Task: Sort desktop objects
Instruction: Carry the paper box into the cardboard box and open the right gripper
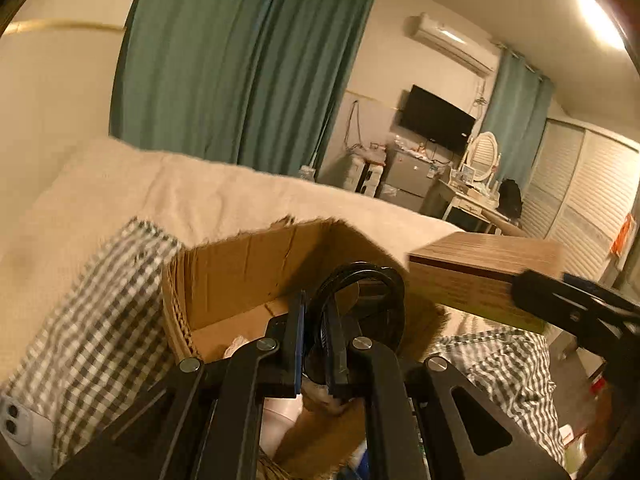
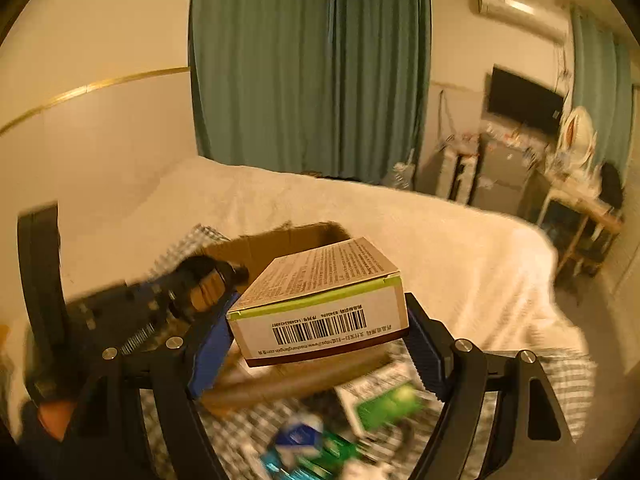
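My left gripper [image 1: 318,344] is shut on a coiled black cable [image 1: 362,280] and holds it over the open cardboard box [image 1: 240,268]. My right gripper [image 2: 320,344] is shut on a medicine carton [image 2: 320,300] with a barcode and green stripe, held in the air at the cardboard box's [image 2: 280,240] right side. The same carton [image 1: 480,276] and the right gripper [image 1: 576,312] show at the right of the left wrist view. The left gripper [image 2: 140,316] shows blurred at the left of the right wrist view.
A checked cloth [image 1: 100,328] lies under the box on a cream bed cover [image 1: 200,192]. A white phone [image 1: 20,428] lies at the left. Several small packets, one green [image 2: 384,404], lie on the cloth below my right gripper. Items lie inside the box.
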### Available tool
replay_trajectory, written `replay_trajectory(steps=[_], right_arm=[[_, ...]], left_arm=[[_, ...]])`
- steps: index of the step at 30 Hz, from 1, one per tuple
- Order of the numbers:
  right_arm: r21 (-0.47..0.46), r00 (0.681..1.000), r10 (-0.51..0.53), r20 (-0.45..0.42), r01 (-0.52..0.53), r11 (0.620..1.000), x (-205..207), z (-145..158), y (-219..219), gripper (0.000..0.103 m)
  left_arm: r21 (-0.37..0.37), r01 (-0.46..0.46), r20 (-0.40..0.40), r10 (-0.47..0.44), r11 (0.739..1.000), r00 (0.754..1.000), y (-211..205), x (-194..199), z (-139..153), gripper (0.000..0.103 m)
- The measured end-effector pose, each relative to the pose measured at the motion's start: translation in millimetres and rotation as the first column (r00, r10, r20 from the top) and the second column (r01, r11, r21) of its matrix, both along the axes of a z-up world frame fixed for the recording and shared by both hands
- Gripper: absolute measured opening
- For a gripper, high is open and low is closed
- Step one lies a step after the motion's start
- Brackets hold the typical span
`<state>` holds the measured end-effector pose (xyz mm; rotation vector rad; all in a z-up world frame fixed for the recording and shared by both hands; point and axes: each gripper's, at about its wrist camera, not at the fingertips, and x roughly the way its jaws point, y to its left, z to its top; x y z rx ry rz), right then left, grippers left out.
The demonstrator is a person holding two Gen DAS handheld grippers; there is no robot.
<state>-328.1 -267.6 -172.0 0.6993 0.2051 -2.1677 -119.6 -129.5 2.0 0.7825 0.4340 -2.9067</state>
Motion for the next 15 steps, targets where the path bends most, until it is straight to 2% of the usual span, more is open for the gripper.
replay_trajectory(steps=[4,7,8,9,10,11,12,15], right_arm=[[0.015,0.997,0.005,0.082,-0.007,1.0,-25.3,-34.1,-35.7,0.078],[0.015,0.992,-0.004,0.125,0.003,1.0,-36.1,-55.5,-45.0,0.079],[0.014,0.99,-0.007,0.139,0.005,1.0,-37.8,-59.2,-45.2,0.079],[0.012,0.989,-0.011,0.148,0.009,1.0,-38.1,-62.4,-43.4,0.079],[0.006,0.988,-0.016,0.152,0.015,1.0,-39.1,-63.2,-40.2,0.08],[-0.003,0.988,-0.023,0.15,0.023,1.0,-37.5,-62.7,-34.5,0.084],[-0.013,0.989,-0.026,0.144,0.028,1.0,-35.4,-60.0,-28.0,0.086],[-0.037,0.994,-0.043,0.102,0.047,0.998,-23.5,-45.8,0.6,0.087]], left_arm=[[-0.004,0.0,0.076,0.0,1.0,0.997,-8.2,-10.0,-32.8,0.008],[0.016,0.023,0.121,-0.025,1.0,0.992,-12.0,-14.2,-49.1,0.013],[0.017,0.024,0.132,-0.026,1.0,0.991,-12.5,-14.2,-51.6,0.022],[0.014,0.023,0.135,-0.025,1.0,0.991,-11.4,-12.9,-52.7,0.04],[0.012,0.015,0.133,-0.016,1.0,0.991,-10.2,-10.4,-51.8,0.052],[0.012,-0.004,0.108,0.003,1.0,0.994,-9.2,-4.6,-48.1,0.074],[0.015,-0.014,0.083,0.013,1.0,0.996,-7.8,1.1,-44.8,0.086],[0.004,-0.034,0.027,0.034,0.999,0.999,0.1,18.2,-29.8,0.096]])
